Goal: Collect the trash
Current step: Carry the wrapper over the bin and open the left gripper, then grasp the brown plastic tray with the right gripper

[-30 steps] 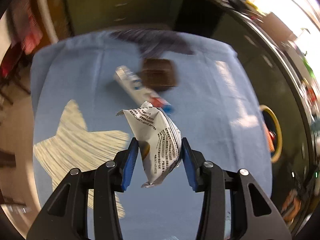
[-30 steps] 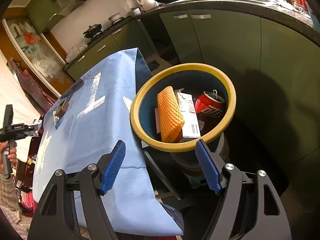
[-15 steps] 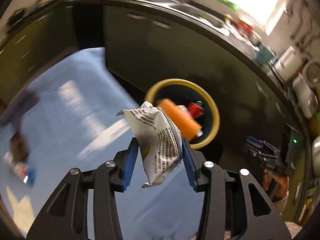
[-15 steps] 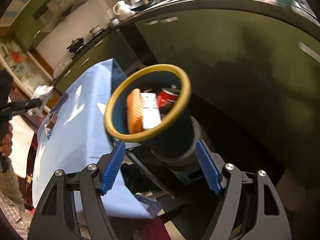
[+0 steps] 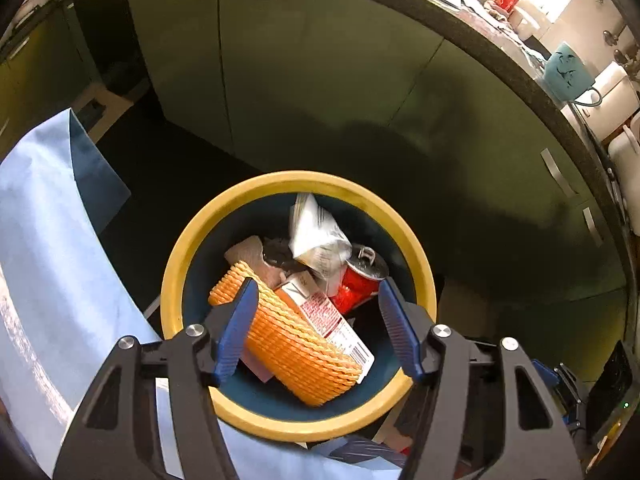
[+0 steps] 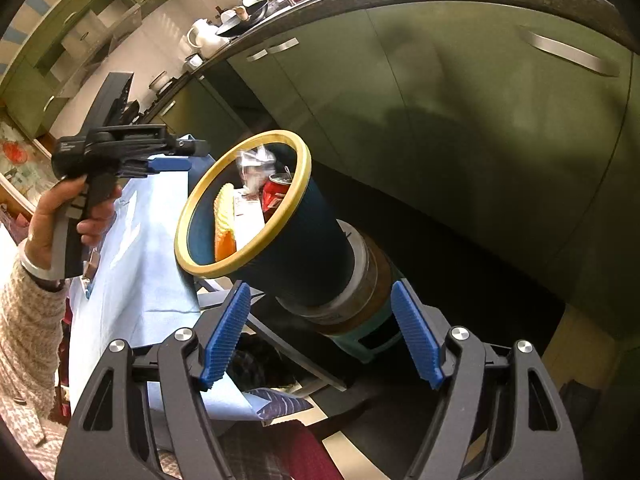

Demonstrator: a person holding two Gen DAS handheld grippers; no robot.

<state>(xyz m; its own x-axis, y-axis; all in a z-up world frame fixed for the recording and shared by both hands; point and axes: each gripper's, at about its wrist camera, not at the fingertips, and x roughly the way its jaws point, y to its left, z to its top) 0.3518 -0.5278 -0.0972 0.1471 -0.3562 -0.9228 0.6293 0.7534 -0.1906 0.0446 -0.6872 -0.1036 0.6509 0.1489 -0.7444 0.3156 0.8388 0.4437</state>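
Observation:
A dark blue bin with a yellow rim stands beside the blue-clothed table. Inside lie an orange foam net, a printed carton, a red can and a white snack bag on top. My left gripper is open and empty right above the bin. In the right wrist view the left gripper hovers at the bin's rim. My right gripper is open and empty, low beside the bin.
Green kitchen cabinets stand behind the bin under a dark counter with kettles and cups. The bin sits on a teal stool. The person's hand and sleeve show at left. Dark floor surrounds the bin.
My left gripper swung from the table to above the bin, opened and let go of the white snack bag, which now lies in the bin. My right gripper dropped lower beside the bin.

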